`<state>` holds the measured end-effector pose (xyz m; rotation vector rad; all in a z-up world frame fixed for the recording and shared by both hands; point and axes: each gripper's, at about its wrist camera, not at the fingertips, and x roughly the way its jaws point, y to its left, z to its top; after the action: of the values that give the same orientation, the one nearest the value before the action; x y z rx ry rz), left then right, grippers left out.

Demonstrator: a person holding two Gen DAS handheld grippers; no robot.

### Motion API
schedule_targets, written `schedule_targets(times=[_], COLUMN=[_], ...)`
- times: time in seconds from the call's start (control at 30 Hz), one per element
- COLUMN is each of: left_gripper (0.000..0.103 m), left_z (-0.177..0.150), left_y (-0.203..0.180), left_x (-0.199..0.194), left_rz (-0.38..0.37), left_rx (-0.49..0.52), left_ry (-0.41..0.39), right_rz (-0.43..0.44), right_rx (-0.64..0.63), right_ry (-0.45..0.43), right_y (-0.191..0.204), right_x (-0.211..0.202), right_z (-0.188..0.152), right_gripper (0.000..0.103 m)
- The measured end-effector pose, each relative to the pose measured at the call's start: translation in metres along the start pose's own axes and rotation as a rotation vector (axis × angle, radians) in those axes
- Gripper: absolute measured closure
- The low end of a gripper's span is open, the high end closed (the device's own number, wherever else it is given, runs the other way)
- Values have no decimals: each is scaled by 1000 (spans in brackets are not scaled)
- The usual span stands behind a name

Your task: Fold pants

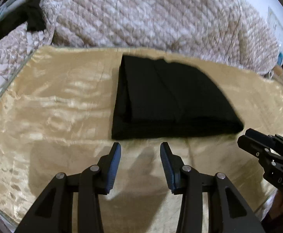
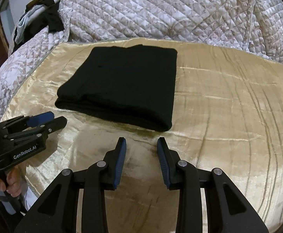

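Left gripper point(image 1: 140, 145): we see the jaws spread apart, nothing between the blue pads point(image 1: 114, 167), tips just short of the near edge of the pants point(image 1: 172, 101), not touching them. It hangs over the gold satin cloth point(image 1: 54, 101).

Right gripper point(image 2: 141, 140): same story, jaws parted, empty, tips just short of the pants' near edge, no contact. From the left wrist view its nose sits off the pants' near right corner; how wide it stands we can't tell from there.

In the right wrist view the left gripper sits off the pants' near left corner, with the person's hand point(image 2: 9, 182) wrapped round its grip.

Pants: black, folded into a compact stacked rectangle, thick folded edge facing us, lying flat on the gold cloth, centre of the spread.

Beyond the pants, past the cloth's far edge: a quilted bedspread point(image 2: 161, 11), bunched up. Far left of the pants, on the quilt: a heap of dark and pale clothing point(image 2: 42, 19).

No containers in either view that we can make out.
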<state>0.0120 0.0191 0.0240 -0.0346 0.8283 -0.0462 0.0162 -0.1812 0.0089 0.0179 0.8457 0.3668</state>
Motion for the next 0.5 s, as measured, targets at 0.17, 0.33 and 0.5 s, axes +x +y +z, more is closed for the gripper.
schedule_targets(times=[0.17,0.33,0.5], left_gripper=[58,58,58], left_z=[20,24,19], left_y=[-5,-13,-12], left_x=[-2,16,9], left_rz=[-24,-2,7], left_rx=[-10,30,42], left_ry=[-66,-49,-48], right_rz=[-5,-16,-56], right_rx=[4,0,-52], right_ry=[-150,-105,-80], right_y=[1,4,11], right_x=[-25,5,12], right_z=[13,23,19], right_gripper=[69,70,70])
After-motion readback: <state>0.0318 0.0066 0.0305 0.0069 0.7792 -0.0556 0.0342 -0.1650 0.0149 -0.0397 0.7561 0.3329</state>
